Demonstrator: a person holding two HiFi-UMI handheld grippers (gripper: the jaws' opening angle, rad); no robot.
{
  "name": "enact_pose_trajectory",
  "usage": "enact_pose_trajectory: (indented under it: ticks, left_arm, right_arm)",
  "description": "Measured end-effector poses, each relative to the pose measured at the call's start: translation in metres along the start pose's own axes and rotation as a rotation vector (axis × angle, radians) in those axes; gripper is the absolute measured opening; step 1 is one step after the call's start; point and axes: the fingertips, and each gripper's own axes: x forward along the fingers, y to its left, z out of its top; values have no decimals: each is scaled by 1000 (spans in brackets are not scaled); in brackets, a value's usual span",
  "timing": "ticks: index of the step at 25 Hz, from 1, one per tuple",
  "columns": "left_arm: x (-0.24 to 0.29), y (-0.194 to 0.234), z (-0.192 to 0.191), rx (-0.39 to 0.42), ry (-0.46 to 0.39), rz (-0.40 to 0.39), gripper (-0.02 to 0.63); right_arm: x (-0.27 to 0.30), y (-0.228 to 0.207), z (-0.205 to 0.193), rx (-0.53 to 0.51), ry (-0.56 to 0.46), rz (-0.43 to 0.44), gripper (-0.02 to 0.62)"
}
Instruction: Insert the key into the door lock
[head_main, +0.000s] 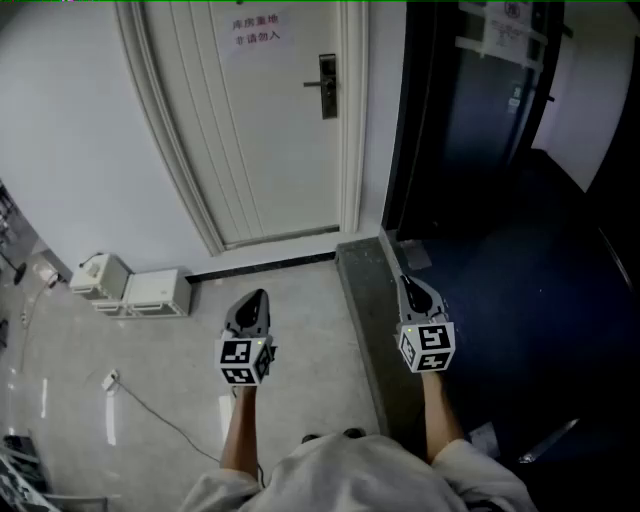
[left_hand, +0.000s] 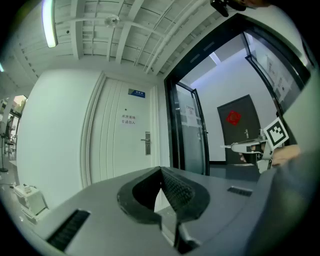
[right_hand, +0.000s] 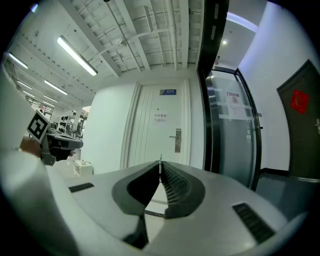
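Two grippers are out ahead of you, both held level, side by side and well apart. Your left gripper (left_hand: 161, 170) has its jaws closed tip to tip with nothing between them. Your right gripper (right_hand: 160, 167) is pinched almost flat too, but a thin metal sliver stands edge-on out of its tips. This is the key (right_hand: 160, 159), clamped between the pads. The door lock (head_main: 327, 85), a dark upright plate with a lever handle, sits near the right edge of the white door (head_main: 260, 150), well ahead of both grippers and touched by neither. In the right gripper view the key tip sits a little left of the lock plate and below it. A paper notice (head_main: 257, 30) is stuck on the door above and left of the lock, and a small blue sign (left_hand: 136, 93) sits near the top of the door. Right of the white door stands a dark glass door (head_main: 480, 110) with papers taped on it. Two white boxes (head_main: 130, 288) rest on the pale tile floor (head_main: 300, 330) against the wall left of the door. A thin cable (head_main: 160, 412) trails over the tiles near your left arm. A grey strip (head_main: 365, 300) divides the tiles from the darker floor, and your right gripper is over the dark side.
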Motion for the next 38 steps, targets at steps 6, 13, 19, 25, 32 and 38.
enact_pose_trajectory:
  ticks: [6,13,19,25,32,38]
  left_arm:
    - [1,-1,-3,-1,1,3,17]
    - [5,-5,-4,-2,6,8,17]
    - [12,-15,-3,1,14,12,18]
    - [23,-28,-3,9,17,21,18]
    - [41,-33,-8,9,24,50,17]
    - [63,-30,-16,-1,41,54,17]
  right_arm:
    - [4,0,-4,1,6,11,29]
    - [6,-3,-6,10,9,23,29]
    - [9,-10,-6,11,8,38,29]
    - [14,-22,-11,20,9,56,29]
    - [31,-40,-23,29,18,76,29]
    - [55,-47,-29,40,32,87,29]
